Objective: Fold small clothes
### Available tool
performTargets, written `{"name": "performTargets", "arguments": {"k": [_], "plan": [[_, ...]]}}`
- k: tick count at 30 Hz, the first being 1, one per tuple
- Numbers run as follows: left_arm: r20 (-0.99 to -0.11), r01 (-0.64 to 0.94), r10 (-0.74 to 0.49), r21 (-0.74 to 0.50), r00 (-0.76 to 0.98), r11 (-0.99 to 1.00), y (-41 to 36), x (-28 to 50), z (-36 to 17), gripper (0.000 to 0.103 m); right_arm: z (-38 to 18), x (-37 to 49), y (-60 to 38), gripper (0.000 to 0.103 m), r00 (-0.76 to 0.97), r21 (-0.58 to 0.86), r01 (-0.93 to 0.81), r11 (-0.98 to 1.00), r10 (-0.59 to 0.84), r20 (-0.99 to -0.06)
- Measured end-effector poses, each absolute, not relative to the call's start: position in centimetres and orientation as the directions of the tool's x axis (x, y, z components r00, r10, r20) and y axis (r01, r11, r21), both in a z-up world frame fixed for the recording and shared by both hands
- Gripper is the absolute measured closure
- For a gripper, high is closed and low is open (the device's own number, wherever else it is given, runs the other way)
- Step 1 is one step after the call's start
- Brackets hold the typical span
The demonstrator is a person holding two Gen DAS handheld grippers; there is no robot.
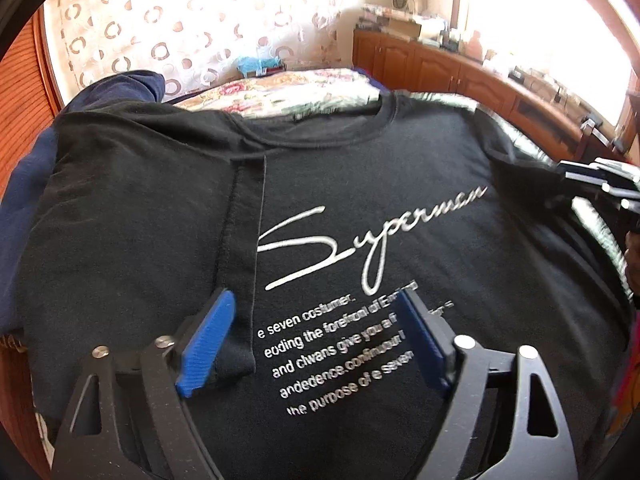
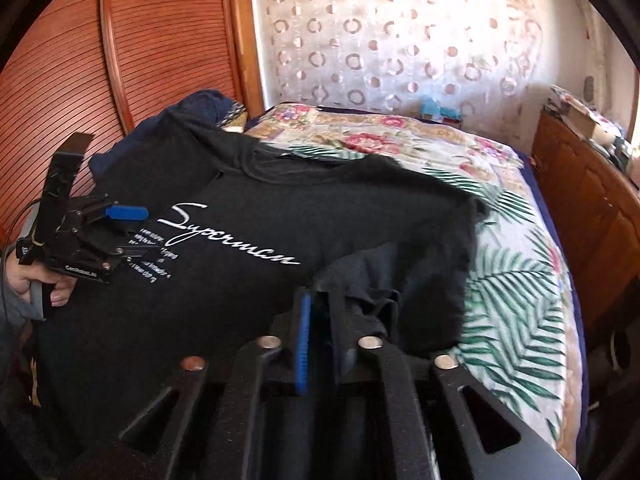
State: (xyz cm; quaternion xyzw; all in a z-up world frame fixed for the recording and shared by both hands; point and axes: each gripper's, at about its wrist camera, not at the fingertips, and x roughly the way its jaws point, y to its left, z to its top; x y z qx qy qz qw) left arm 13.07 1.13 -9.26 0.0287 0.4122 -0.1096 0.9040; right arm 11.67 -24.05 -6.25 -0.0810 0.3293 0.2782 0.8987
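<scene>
Ahead of the fingers lies a floral bedspread (image 2: 500, 240) with green fern leaves, and beyond it hangs a curtain (image 2: 400, 40) patterned with rings. A ribbed wooden wardrobe door (image 2: 120, 60) stands off to the fingers' left. A wooden cabinet (image 1: 460, 68) with clutter on top runs along their right.

Black "Superman" T-shirt (image 1: 360, 184) lies face-up, one side folded over its front.

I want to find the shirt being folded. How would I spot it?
Look at the flowery bedspread. The black T-shirt lies across its left part, over some dark blue clothing. Only it has white "Superman" writing.
</scene>
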Motion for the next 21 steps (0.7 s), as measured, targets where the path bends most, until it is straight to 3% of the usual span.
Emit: {"name": "performTargets", "arguments": {"k": [1, 2, 7, 9, 11, 12, 13, 21], "plan": [[-0.743, 0.223, -0.186, -0.051, 0.643, 0.973, 1.2, 12.8, -8.9, 0.046, -5.7, 11.2, -24.4, 0.057, 0.64, 0.037, -0.54, 0.841, 0.439, -0.631], [-0.737, 0.223, -0.19, -0.055, 0.649, 0.973, 1.2, 12.6, -8.6, 0.058, -5.3, 10.7, -24.7, 0.057, 0.65, 0.038, -0.53, 0.847, 0.435, -0.624], [-0.689, 0.244, -0.237, -0.09, 0.685, 0.966, 1.0, 11.6, -6.2, 0.06, -4.1, 10.7, -27.6, 0.057, 0.706, 0.031, -0.458, 0.889, 0.384, -0.595], [-0.676, 0.244, -0.258, -0.117, 0.69, 0.963, 0.9, 11.6, -5.3, 0.043, -3.9, 10.5, -28.4, 0.057, 0.724, 0.035, -0.423, 0.905, 0.361, -0.588], [-0.65, 0.242, -0.254, -0.11, 0.716, 0.964, 0.7, 11.3, -4.3, 0.008, -3.8, 10.6, -29.0, 0.057, 0.727, 0.055, -0.405, 0.913, 0.358, -0.586], [-0.632, 0.236, -0.237, -0.088, 0.737, 0.968, 0.5, 11.1, -3.7, 0.004, -3.9, 10.6, -29.3, 0.057, 0.726, 0.066, -0.4, 0.914, 0.359, -0.586], [-0.625, 0.233, -0.229, -0.077, 0.746, 0.969, 0.5, 11.1, -3.4, 0.0, -4.0, 10.5, -29.6, 0.057, 0.727, 0.07, -0.393, 0.917, 0.356, -0.588], [-0.612, 0.222, -0.218, -0.071, 0.76, 0.973, 0.2, 10.9, -2.8, 0.0, -4.0, 12.4, -27.5, 0.057, 0.658, 0.105, -0.441, 0.891, 0.4, -0.638]]}}
